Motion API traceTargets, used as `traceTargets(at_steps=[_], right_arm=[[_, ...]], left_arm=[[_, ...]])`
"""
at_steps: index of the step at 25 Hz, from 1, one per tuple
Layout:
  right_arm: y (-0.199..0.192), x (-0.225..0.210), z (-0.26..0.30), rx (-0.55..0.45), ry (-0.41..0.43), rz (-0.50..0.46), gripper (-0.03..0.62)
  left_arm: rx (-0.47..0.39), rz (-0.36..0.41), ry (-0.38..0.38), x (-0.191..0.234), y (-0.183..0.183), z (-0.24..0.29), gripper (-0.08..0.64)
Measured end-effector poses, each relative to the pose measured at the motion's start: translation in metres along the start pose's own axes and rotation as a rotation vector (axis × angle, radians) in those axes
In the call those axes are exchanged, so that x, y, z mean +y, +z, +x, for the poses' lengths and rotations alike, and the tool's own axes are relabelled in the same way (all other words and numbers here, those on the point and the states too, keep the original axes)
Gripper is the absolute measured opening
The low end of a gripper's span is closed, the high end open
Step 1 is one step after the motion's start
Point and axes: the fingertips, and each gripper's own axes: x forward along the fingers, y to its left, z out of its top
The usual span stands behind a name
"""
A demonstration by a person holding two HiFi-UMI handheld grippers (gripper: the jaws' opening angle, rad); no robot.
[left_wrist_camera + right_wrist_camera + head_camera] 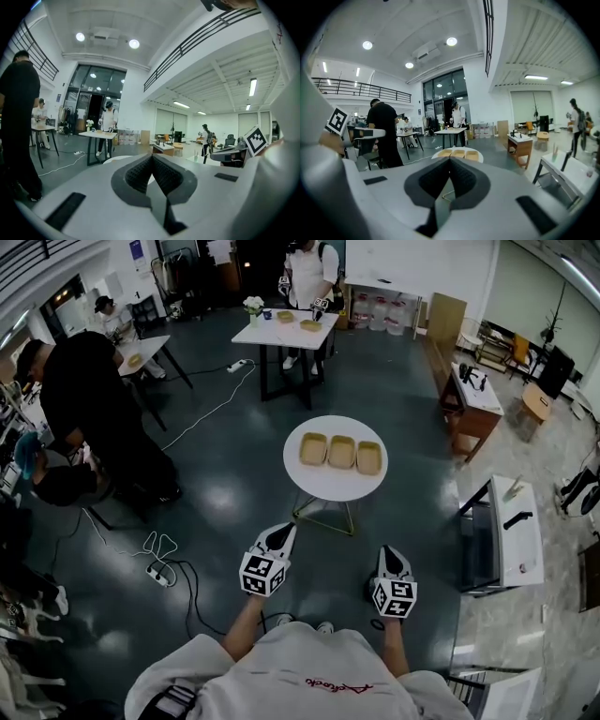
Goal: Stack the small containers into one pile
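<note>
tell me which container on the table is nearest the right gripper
The right-end container of the row, ahead of the right gripper; the other two sit further left.

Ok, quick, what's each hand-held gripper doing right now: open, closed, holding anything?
Left hand-held gripper: closed, holding nothing.
Right hand-held gripper: closed, holding nothing.

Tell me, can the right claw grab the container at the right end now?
Probably not yet. The right claw is shut and hangs short of the round table, apart from the right-end container. Nothing blocks the way, so stepping closer and opening should work.
</note>
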Motion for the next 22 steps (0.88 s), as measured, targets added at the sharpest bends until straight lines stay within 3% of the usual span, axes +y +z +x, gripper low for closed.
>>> traceTargets(at_steps=[14, 22], right_arm=[[-0.017, -0.044, -0.004, 0.008, 0.029, 0.062, 0.019], [-0.012, -0.057, -0.002, -0.008, 0.022, 0.061, 0.019]], left_arm=[[0.043, 0.029, 0.045, -0.031, -0.006, 0.013, 0.009], [0.026, 0.044, 0.053, -0.027, 0.004, 0.036, 0.009]])
